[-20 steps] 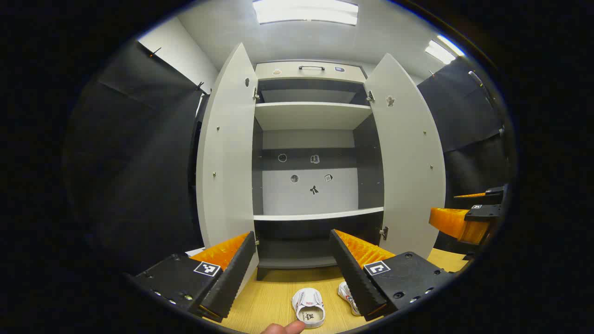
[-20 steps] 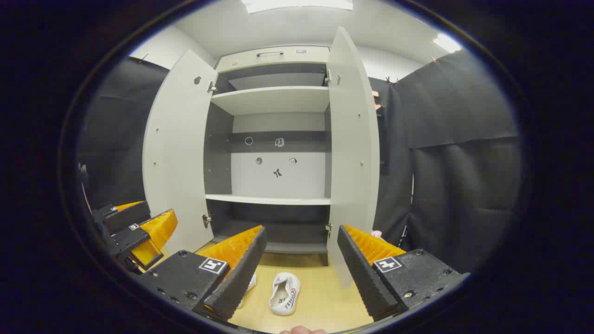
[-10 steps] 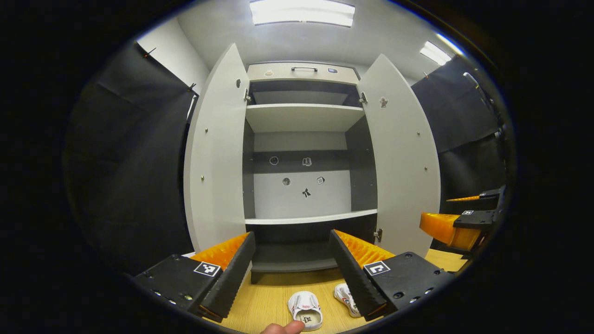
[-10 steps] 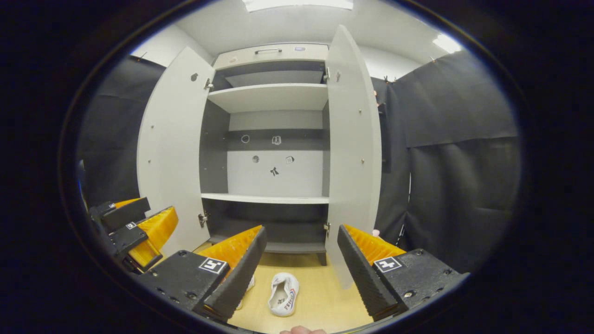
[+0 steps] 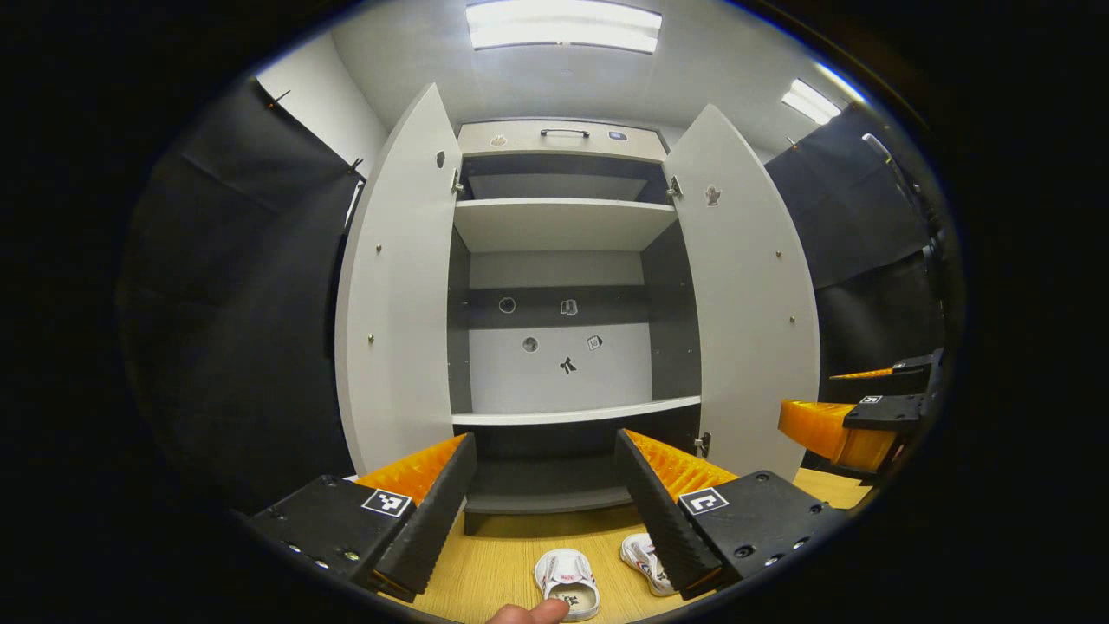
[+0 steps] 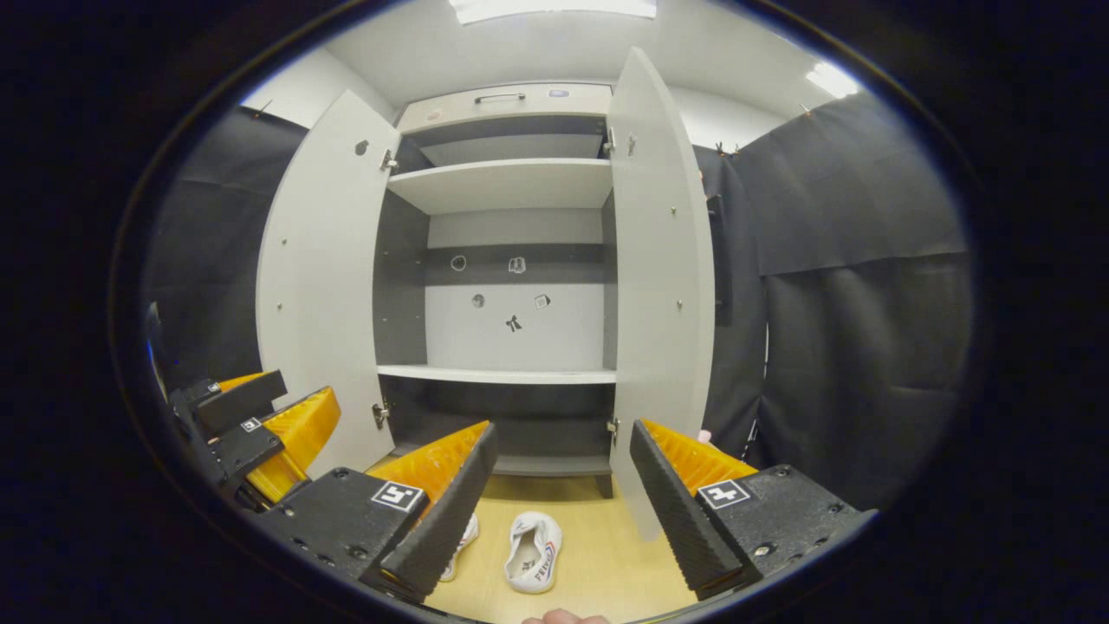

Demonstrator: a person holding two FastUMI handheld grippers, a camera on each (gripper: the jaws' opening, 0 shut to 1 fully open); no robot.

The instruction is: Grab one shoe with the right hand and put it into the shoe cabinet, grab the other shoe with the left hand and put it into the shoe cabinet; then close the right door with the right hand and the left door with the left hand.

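Observation:
Two white shoes lie on the wooden floor before the open grey shoe cabinet [image 5: 563,227] [image 6: 507,186]. In the left gripper view one shoe [image 5: 567,582] sits low in the middle and the other shoe [image 5: 643,559] is half hidden behind a finger. My left gripper [image 5: 546,464] hangs open above them, holding nothing. In the right gripper view my right gripper [image 6: 563,455] is open and empty over one shoe [image 6: 532,561]; the second shoe [image 6: 461,542] peeks out by the left finger. Both doors, the left door [image 5: 394,295] and right door [image 5: 749,303], stand wide open.
Black cloth walls flank the cabinet on both sides. The right gripper [image 5: 853,416] shows at the right edge of the left gripper view, and the left gripper [image 6: 251,425] shows at the left of the right gripper view. A fingertip [image 5: 528,614] pokes in at the bottom.
Both grippers have drifted slightly back and up from the cabinet, so the shoes sit a bit smaller and farther. Both stay open and nothing was picked up.

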